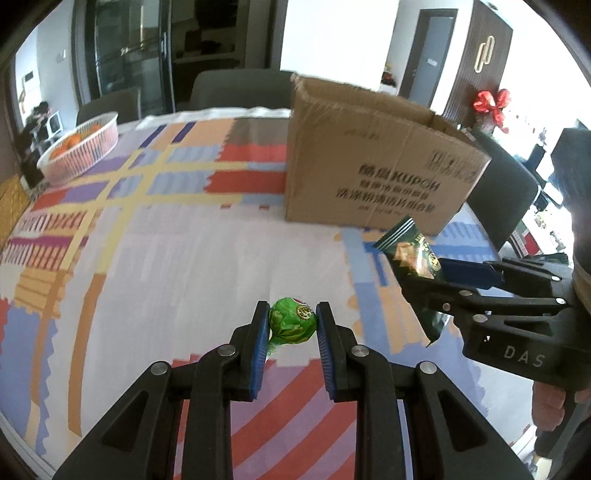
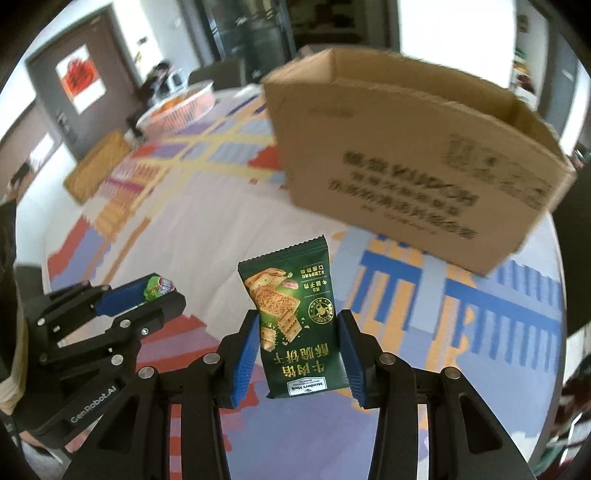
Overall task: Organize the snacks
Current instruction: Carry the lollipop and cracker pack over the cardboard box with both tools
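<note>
Left gripper (image 1: 291, 320) clamps green candy (image 1: 292, 325) — right gripper (image 2: 300, 332) (blue pads) grips cracker packet (image 2: 295, 317).

- A green wrapped candy (image 1: 292, 322) is clamped by the left gripper (image 1: 291, 325) above the worktop (image 1: 184, 240).
- A green snack packet (image 1: 413, 258) is gripped by the right gripper (image 1: 436, 273) near the cardboard box (image 1: 376, 162).

White walls (image 1: 332, 33) catch bright daylight. Grey chairs (image 1: 236, 88) stand at the far edge of the table (image 1: 184, 240), dark glass doors (image 1: 129, 48) behind them.
</note>
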`<control>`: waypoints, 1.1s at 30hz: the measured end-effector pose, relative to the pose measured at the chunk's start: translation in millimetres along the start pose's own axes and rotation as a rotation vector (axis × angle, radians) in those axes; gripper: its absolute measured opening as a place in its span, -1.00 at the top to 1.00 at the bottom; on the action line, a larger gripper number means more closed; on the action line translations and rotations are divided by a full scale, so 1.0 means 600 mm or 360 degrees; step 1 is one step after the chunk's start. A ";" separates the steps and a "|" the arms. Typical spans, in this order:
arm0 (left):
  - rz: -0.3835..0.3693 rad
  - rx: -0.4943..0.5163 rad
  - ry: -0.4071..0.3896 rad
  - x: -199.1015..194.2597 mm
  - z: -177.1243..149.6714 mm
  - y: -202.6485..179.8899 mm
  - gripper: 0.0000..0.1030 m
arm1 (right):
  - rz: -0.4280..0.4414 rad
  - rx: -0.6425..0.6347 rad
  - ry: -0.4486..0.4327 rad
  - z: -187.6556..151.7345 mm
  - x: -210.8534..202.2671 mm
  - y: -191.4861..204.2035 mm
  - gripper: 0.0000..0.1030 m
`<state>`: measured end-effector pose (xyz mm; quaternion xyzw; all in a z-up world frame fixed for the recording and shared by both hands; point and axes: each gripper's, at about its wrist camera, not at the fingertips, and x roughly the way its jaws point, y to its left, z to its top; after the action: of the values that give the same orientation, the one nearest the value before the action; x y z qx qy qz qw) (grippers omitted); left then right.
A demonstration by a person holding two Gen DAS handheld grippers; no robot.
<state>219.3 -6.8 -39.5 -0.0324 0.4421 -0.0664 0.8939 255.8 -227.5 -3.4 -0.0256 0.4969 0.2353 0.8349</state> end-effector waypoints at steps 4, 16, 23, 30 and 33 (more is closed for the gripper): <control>-0.0030 0.0041 -0.0060 -0.018 0.017 -0.018 0.50 | -0.0047 0.0113 -0.0128 -0.002 -0.043 -0.019 0.16; -0.0109 0.0161 -0.0204 -0.054 0.078 -0.065 0.50 | -0.0201 0.0235 -0.0397 0.008 -0.141 -0.045 0.16; -0.0104 0.0227 -0.0320 -0.076 0.129 -0.082 0.50 | -0.0243 0.0274 -0.0506 0.034 -0.178 -0.057 0.16; -0.0135 0.0261 -0.0410 -0.096 0.180 -0.092 0.50 | -0.0260 0.0274 -0.0584 0.067 -0.206 -0.066 0.16; -0.0136 0.0278 -0.0434 -0.099 0.202 -0.096 0.50 | -0.0261 0.0271 -0.0601 0.081 -0.214 -0.071 0.16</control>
<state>274.9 -55.0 87.3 0.0178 0.3075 -0.1375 0.9414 262.7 -298.9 121.2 0.0494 0.3461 0.1245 0.9286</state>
